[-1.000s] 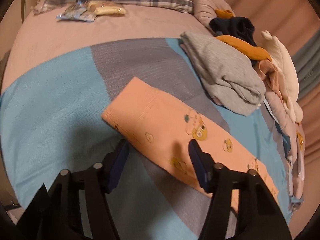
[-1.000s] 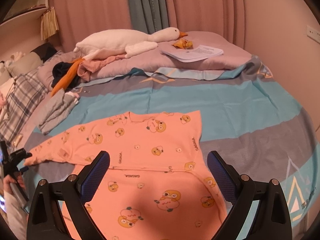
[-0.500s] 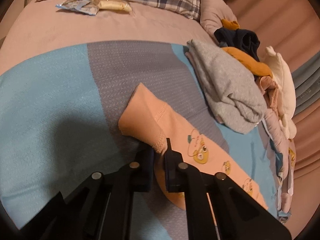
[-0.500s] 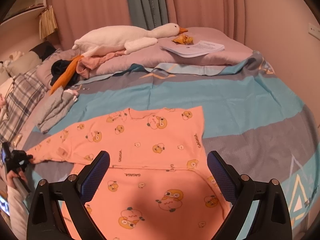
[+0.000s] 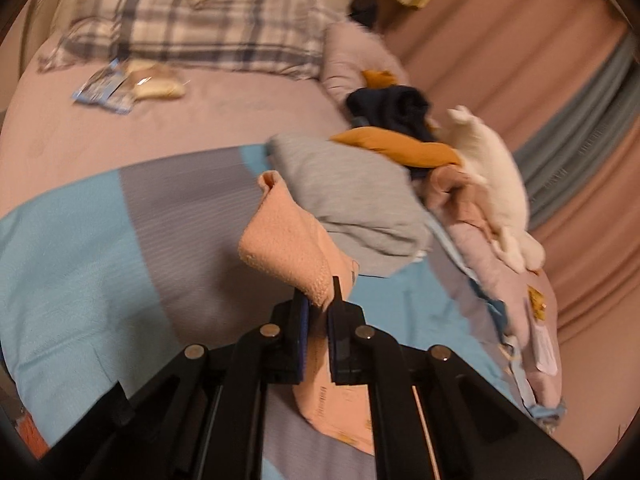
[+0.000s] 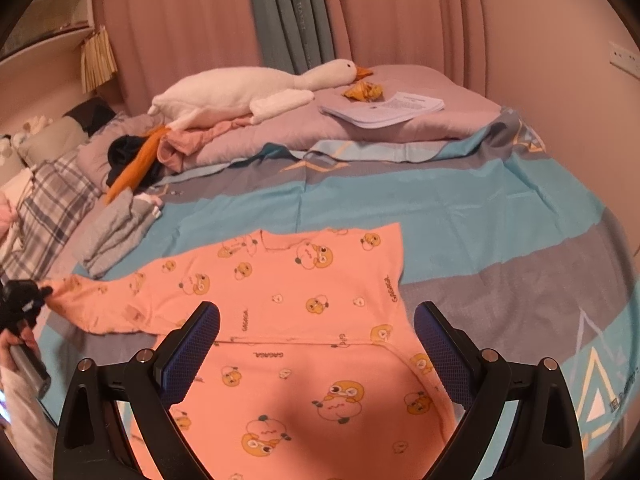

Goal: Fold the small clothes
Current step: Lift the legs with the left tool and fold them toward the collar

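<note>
Bare bedspread (image 6: 460, 208) beyond shirt (image 6: 304, 280); grey clothes (image 6: 116, 232) crowding its sleeve.

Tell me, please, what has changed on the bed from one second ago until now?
The left gripper closed on the cuff of the orange shirt's sleeve and lifted it off the blanket. The right gripper stayed open above the shirt body; the grey folded clothes and plush goose did not move.

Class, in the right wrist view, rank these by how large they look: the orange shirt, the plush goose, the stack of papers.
1. orange shirt, though it lies nearest the camera
2. plush goose
3. stack of papers
</note>
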`<state>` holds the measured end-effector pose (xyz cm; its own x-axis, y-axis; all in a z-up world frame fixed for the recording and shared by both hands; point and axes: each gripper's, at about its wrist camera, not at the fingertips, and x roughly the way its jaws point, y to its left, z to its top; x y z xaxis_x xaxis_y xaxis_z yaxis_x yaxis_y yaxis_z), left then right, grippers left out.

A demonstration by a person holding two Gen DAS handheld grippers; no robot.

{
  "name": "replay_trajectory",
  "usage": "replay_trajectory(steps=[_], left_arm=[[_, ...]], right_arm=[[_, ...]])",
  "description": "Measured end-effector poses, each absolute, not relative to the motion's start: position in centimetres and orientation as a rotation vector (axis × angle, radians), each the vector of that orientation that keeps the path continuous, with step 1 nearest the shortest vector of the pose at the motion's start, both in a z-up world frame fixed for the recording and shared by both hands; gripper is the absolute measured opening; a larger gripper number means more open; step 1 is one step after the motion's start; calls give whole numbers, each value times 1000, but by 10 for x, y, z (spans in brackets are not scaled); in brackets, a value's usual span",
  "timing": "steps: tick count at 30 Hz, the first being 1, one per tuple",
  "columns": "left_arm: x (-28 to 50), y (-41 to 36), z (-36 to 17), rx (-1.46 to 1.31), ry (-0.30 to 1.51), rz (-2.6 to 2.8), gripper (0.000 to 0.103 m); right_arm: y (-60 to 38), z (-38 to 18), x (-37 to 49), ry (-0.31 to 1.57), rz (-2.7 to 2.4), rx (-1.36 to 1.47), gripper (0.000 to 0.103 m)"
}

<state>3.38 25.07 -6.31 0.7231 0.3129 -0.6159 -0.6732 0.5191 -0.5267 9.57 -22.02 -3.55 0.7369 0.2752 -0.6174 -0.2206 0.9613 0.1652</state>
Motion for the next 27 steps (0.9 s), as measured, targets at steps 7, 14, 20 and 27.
replay_trajectory(steps=[7, 14, 20, 27], left_arm=[[52, 198, -29, -708, 488, 487, 7], [75, 141, -17, -602, 541, 341, 7], [93, 96, -17, -507, 602, 234, 7], [108, 45, -34, -412, 696, 127, 7]], right_arm=[[-229, -32, 93, 665, 272, 102, 97], [-239, -32, 89, 654, 265, 119, 97], [-246, -33, 85, 652, 257, 126, 97], [-257, -35, 83, 658, 244, 142, 97]])
